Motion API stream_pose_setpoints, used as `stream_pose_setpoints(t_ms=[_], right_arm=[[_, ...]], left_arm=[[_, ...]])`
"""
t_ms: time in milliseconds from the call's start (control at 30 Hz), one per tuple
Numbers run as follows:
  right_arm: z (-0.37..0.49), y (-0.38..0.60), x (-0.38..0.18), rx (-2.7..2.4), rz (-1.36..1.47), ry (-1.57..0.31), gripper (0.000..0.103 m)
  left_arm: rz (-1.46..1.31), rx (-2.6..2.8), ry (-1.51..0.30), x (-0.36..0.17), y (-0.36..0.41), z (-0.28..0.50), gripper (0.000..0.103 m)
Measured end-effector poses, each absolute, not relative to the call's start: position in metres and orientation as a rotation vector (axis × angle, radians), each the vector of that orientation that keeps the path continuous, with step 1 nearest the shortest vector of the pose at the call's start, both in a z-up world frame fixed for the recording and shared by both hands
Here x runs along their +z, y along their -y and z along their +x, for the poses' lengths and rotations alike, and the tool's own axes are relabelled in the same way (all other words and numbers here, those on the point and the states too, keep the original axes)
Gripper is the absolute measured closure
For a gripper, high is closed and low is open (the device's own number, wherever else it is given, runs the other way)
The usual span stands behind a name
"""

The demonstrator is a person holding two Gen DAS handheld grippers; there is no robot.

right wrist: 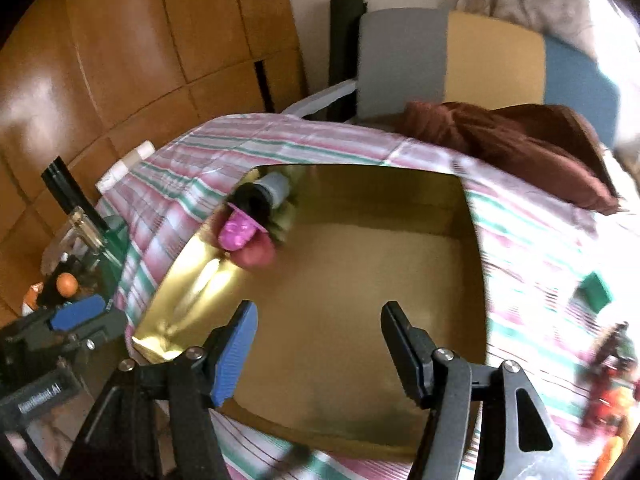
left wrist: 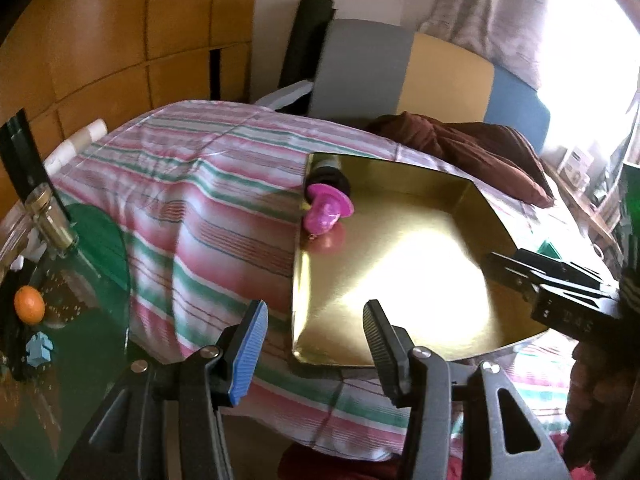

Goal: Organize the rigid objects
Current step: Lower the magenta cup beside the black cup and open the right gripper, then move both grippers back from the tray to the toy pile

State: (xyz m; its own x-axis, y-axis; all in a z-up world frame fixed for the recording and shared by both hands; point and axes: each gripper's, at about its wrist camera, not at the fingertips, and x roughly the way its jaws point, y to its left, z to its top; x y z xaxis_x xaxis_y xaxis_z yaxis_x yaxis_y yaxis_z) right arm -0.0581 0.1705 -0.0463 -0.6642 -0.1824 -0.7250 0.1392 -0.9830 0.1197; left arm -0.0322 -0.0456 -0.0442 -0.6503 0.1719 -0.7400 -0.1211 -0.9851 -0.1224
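Gold tray [right wrist: 360,272] glossy, mirror-smooth, metal-like; striped tablecloth [left wrist: 192,200] soft woven cloth, matt; pink toy [left wrist: 322,216] shiny plastic; brown garment [right wrist: 520,148] matt fabric; wall panels [right wrist: 120,60] polished wood; left gripper [left wrist: 316,332] pads ribbed, matt, one blue, one black; side table [left wrist: 100,280] green glass

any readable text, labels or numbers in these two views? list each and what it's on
"DAS": partial raised lettering on the black body of the right tongs, rest cut off.
White print on the black body of the left tongs: too blurred to read.
Nothing legible on the gold tray or striped cloth.
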Motion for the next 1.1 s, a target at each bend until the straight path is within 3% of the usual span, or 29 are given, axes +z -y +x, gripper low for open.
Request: stream_pose_setpoints(t_ms=[567, 833, 1100], right_arm=[[0.028, -0.316, -0.028, -3.042, 1.272, 0.139, 0.034], [0.081, -0.409, -0.01, -3.251, 1.287, 0.409, 0.029], [0.138, -0.484, -0.011, -3.381, 1.242, 0.816, 0.026]], left_arm=[[-1.144, 2.557, -0.112, -0.035, -0.032, -0.022, 0.053], [-1.125, 2.426, -0.164, -0.036, -0.077, -0.019, 0.053], [-1.088, 2.272, -0.267, -0.036, -0.14, -0.011, 0.053]])
